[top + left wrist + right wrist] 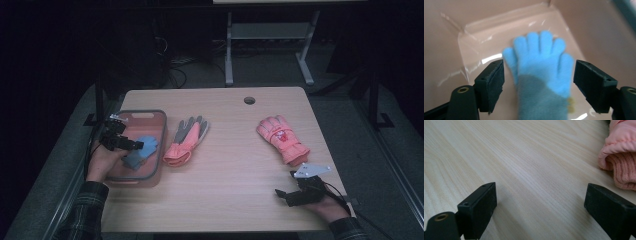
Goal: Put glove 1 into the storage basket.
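Observation:
A blue fleece glove [143, 150] [541, 72] with a grey cuff lies flat inside the pink basket [145, 113] at the table's left. My left gripper [135, 145] [539, 72] hovers over it, open; the jaws stand on either side of the glove's palm without touching it. A grey and coral work glove [187, 139] lies just right of the basket. A pink winter glove [281, 139] [621, 162] rests at the right. My right gripper [281, 194] [541, 200] sits low near the front right edge, open, with bare wood between its jaws.
The basket's glossy pink floor [486, 42] shows around the blue glove. A cable hole [249, 100] sits near the wooden table's far edge. Behind the table stand another desk's metal legs [229, 55] on a dark floor.

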`<state>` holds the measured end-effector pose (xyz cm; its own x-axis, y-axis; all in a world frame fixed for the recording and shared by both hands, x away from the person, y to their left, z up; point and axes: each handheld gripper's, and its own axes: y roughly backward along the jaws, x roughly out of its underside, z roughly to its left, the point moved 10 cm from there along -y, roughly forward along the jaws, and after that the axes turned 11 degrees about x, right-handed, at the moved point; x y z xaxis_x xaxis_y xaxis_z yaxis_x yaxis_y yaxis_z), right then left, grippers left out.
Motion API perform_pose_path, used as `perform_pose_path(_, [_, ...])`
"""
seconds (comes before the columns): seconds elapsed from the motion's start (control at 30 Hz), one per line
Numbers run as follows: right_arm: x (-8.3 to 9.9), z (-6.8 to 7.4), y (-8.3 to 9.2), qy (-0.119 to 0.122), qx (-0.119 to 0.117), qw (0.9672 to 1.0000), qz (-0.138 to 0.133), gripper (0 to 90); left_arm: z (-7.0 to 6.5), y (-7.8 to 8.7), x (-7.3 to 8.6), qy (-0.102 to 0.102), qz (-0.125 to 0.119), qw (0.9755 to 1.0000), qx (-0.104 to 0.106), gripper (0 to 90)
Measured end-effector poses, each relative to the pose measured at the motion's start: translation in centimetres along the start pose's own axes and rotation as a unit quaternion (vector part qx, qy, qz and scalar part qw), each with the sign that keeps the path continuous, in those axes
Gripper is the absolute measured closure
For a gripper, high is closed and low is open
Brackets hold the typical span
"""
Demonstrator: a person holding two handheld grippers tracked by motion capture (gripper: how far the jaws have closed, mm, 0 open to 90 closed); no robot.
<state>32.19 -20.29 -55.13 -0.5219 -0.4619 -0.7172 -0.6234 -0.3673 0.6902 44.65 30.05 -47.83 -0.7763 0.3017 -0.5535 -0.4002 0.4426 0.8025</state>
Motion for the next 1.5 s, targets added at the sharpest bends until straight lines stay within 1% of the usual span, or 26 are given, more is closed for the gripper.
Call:
perform_pose_path(0.1, [0.0, 0.0, 0.0, 0.000, 0.000, 1.0000, 0.000, 10.3, -1.1, 0.6, -0.6, -0.016, -0.013, 0.9997, 0.009, 22.5])
perform_pose_path(0.2, [0.0, 0.0, 0.0, -0.001, 0.002, 1.0000, 0.001, 9.5, -2.4, 0.8, -1.0, -0.029, -0.022, 0.9990, 0.025, 21.6])
perform_pose_path(0.23, [0.0, 0.0, 0.0, -0.002, 0.002, 1.0000, 0.002, 9.4, -2.9, 0.8, -1.2, -0.035, -0.026, 0.9986, 0.030, 21.4])
perform_pose_path(0.37, [0.0, -0.1, 0.0, -0.002, 0.002, 1.0000, 0.002, 9.3, -4.8, 0.8, -1.7, -0.045, -0.034, 0.9971, 0.051, 19.3])
perform_pose_path(0.4, [0.0, -0.1, 0.0, -0.003, 0.003, 1.0000, 0.002, 9.3, -5.2, 0.8, -1.9, -0.051, -0.036, 0.9965, 0.056, 18.8])
perform_pose_path(0.53, [0.0, -0.1, 0.0, -0.006, 0.005, 1.0000, 0.004, 9.3, -7.1, 0.9, -2.2, -0.066, -0.043, 0.9946, 0.067, 17.1])
perform_pose_path(0.67, [0.0, -0.2, -0.1, -0.005, 0.006, 1.0000, 0.003, 9.4, -9.2, 0.9, -2.2, -0.084, -0.043, 0.9918, 0.086, 15.8])
perform_pose_path(0.7, [0.0, -0.2, 0.0, -0.005, 0.006, 1.0000, 0.002, 9.4, -10.0, 0.9, -2.2, -0.091, -0.046, 0.9906, 0.091, 15.4])
perform_pose_path(0.73, [0.0, -0.2, 0.0, -0.003, 0.007, 1.0000, 0.001, 9.4, -10.4, 0.9, -2.2, -0.092, -0.048, 0.9902, 0.094, 15.3])
perform_pose_path(0.93, [0.1, -0.2, 0.1, -0.007, 0.007, 0.9999, 0.003, 9.3, -13.8, 0.2, -1.9, -0.114, -0.048, 0.9849, 0.121, 14.8])
perform_pose_path(1.07, [0.1, -0.2, 0.1, -0.007, 0.007, 0.9999, 0.003, 9.3, -15.5, -0.5, -1.6, -0.126, -0.045, 0.9828, 0.127, 14.8])
perform_pose_path(1.2, [0.1, -0.1, 0.1, -0.007, 0.007, 1.0000, 0.003, 9.3, -17.4, -1.2, -1.3, -0.138, -0.045, 0.9795, 0.140, 14.8])
perform_pose_path(1.27, [0.1, -0.2, 0.1, -0.006, 0.006, 1.0000, 0.003, 9.4, -18.3, -1.6, -1.1, -0.146, -0.041, 0.9783, 0.141, 14.8])
perform_pose_path(1.43, [0.1, -0.2, 0.1, -0.005, 0.005, 1.0000, 0.003, 9.4, -19.8, -2.6, -0.4, -0.159, -0.034, 0.9754, 0.149, 14.8])
perform_pose_path(1.5, [0.1, -0.2, 0.1, -0.005, 0.005, 1.0000, 0.002, 9.4, -20.5, -3.2, 0.1, -0.167, -0.029, 0.9736, 0.153, 14.9])
